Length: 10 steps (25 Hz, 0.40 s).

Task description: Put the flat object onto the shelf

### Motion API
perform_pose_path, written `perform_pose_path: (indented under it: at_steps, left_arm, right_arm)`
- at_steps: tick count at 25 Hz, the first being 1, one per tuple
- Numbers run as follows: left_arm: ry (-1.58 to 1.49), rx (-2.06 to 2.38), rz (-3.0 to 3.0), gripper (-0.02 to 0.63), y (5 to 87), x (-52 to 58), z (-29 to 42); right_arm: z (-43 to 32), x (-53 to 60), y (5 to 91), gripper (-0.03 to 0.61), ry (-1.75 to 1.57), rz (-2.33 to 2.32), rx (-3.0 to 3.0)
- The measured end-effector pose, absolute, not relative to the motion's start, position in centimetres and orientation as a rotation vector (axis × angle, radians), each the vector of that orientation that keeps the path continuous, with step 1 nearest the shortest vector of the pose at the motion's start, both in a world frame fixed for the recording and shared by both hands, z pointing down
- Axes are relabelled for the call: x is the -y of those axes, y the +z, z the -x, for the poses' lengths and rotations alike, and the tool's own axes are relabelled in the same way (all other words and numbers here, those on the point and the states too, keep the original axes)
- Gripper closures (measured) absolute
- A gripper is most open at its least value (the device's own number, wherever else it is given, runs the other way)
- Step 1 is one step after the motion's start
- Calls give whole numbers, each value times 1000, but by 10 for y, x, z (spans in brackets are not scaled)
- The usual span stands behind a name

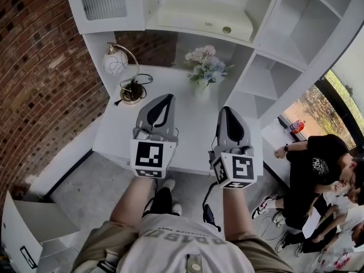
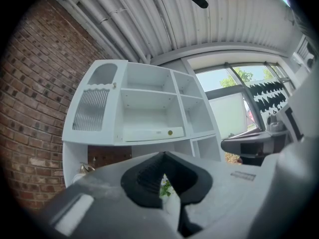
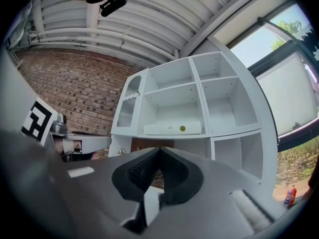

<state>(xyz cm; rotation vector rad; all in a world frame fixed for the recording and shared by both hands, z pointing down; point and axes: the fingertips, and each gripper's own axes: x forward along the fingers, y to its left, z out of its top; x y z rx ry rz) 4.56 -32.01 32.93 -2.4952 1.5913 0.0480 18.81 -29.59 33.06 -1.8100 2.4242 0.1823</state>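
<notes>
A flat white box (image 1: 205, 16) with a small yellow dot lies on the middle shelf of the white shelf unit (image 1: 273, 50). It also shows in the left gripper view (image 2: 149, 133) and the right gripper view (image 3: 172, 129). My left gripper (image 1: 162, 98) hovers over the white desk (image 1: 187, 135), shut with nothing in it. My right gripper (image 1: 227, 111) is beside it, also shut and empty. In their own views the left gripper (image 2: 163, 156) and right gripper (image 3: 159, 151) point level toward the shelf unit, well short of it.
A globe lamp (image 1: 116, 61) stands at the desk's back left and a vase of flowers (image 1: 205, 67) at its back middle. A brick wall (image 1: 34, 67) runs on the left. People sit at the right (image 1: 318, 169) near a red bottle (image 1: 297, 126).
</notes>
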Motion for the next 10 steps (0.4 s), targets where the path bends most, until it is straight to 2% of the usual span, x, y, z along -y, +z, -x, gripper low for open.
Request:
perform_pose_path:
  at_steps: [10]
  left_arm:
    - [30, -1606, 2511, 606, 339, 325, -38]
  right_arm:
    - [-182, 300, 333, 577, 186, 1797, -2440]
